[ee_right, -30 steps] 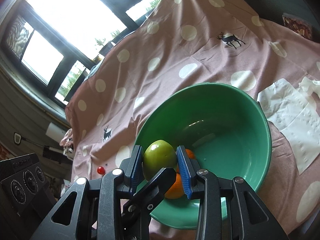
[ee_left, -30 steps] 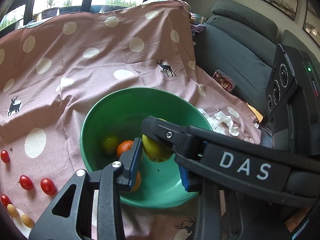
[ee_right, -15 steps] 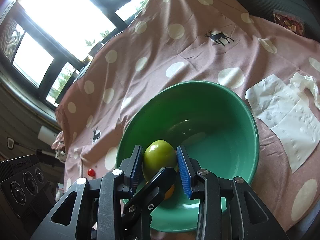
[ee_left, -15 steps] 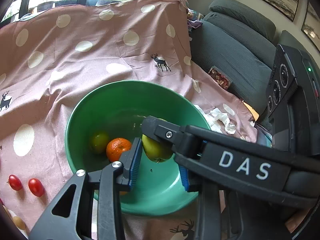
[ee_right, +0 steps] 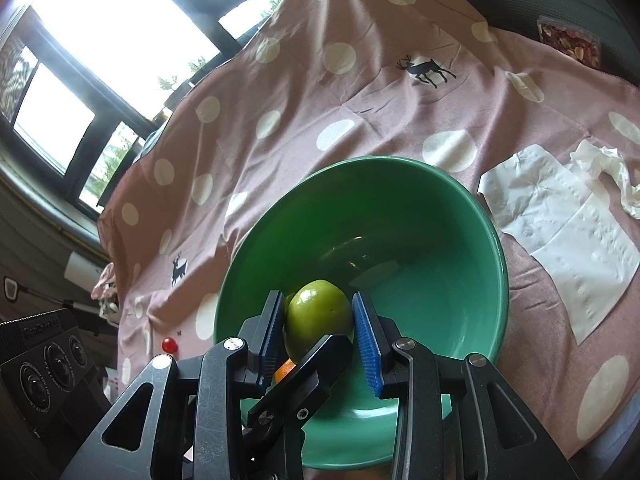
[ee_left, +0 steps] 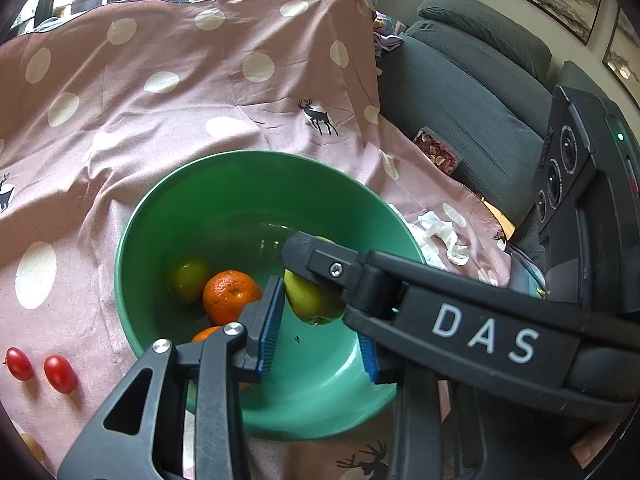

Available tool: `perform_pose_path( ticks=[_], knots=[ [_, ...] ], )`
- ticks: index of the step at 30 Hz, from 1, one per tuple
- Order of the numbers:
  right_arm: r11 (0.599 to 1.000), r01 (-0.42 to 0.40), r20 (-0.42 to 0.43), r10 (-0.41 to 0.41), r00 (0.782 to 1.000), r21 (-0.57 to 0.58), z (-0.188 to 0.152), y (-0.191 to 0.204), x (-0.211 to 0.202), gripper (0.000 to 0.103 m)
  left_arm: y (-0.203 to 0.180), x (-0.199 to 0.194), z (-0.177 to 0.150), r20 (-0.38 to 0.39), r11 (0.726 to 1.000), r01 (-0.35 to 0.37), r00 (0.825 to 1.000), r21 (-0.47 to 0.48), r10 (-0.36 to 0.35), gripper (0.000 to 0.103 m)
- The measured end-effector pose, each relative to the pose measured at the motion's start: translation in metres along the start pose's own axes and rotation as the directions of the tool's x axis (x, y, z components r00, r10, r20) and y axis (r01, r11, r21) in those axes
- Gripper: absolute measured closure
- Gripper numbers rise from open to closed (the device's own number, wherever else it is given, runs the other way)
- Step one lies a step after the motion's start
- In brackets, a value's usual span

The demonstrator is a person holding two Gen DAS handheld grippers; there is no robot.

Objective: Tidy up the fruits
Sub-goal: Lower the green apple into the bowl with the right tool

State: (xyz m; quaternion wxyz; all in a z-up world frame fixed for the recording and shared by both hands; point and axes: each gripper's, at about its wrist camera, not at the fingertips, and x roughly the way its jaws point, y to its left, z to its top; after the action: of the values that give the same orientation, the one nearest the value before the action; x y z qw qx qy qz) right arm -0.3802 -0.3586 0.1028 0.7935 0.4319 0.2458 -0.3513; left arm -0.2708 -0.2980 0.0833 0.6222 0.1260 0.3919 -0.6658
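A small green apple (ee_right: pixel 318 316) hangs over the near side of the green bowl (ee_right: pixel 460 200), and my right gripper (ee_right: pixel 316 304) is shut on it, a blue pad on each flank. My left gripper (ee_left: pixel 318 306) meets the same apple (ee_left: pixel 308 300) from the other side. Its left pad (ee_left: pixel 270 324) lies against the fruit, while its other pad tip is hidden behind the right gripper's finger (ee_left: pixel 360 276). Inside the bowl (ee_left: pixel 240 168) lie a second green fruit (ee_left: pixel 187 279), an orange (ee_left: pixel 230 296) and another orange (ee_left: pixel 205 334) half hidden by my finger.
A pink dotted cloth (ee_left: pixel 160 120) covers the surface. Two red cherry tomatoes (ee_left: pixel 18 364) (ee_left: pixel 60 368) lie left of the bowl. White tissues (ee_right: pixel 560 240) lie right of it. A grey sofa (ee_left: pixel 480 92) with a snack packet (ee_left: pixel 438 152) stands at the right.
Both views have swung a little, so the bowl sits further left in each. The apple and the two grippers keep the same places relative to one another.
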Motion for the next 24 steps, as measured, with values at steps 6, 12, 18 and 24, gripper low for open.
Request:
perform_pose_path(
  ticks=[6,12,18,24],
  knots=[
    [1.0,0.01,-0.003,-0.01,1.0,-0.001,0.0006,-0.0002,0.0014,0.065,0.0008,0.0023,0.0,-0.003,1.0,0.004,1.0,-0.003,-0.004,0.069],
    [1.0,0.026,-0.006,-0.026,1.0,-0.006,0.0005,0.0003,0.0034,0.065,0.0015,0.0042,-0.0017,-0.007,1.0,0.009,1.0,-0.009,-0.009,0.069],
    [0.999,0.038,-0.006,-0.038,0.999,-0.012,0.0004,0.0018,0.0044,0.065,0.0019,0.0053,-0.003,-0.009,1.0,0.011,1.0,-0.013,-0.012,0.069],
    [0.999,0.05,-0.009,-0.05,0.999,-0.017,0.0007,0.0025,0.0058,0.065,0.0029,0.0073,-0.0034,-0.012,1.0,0.019,1.0,-0.022,-0.019,0.069]
  ],
)
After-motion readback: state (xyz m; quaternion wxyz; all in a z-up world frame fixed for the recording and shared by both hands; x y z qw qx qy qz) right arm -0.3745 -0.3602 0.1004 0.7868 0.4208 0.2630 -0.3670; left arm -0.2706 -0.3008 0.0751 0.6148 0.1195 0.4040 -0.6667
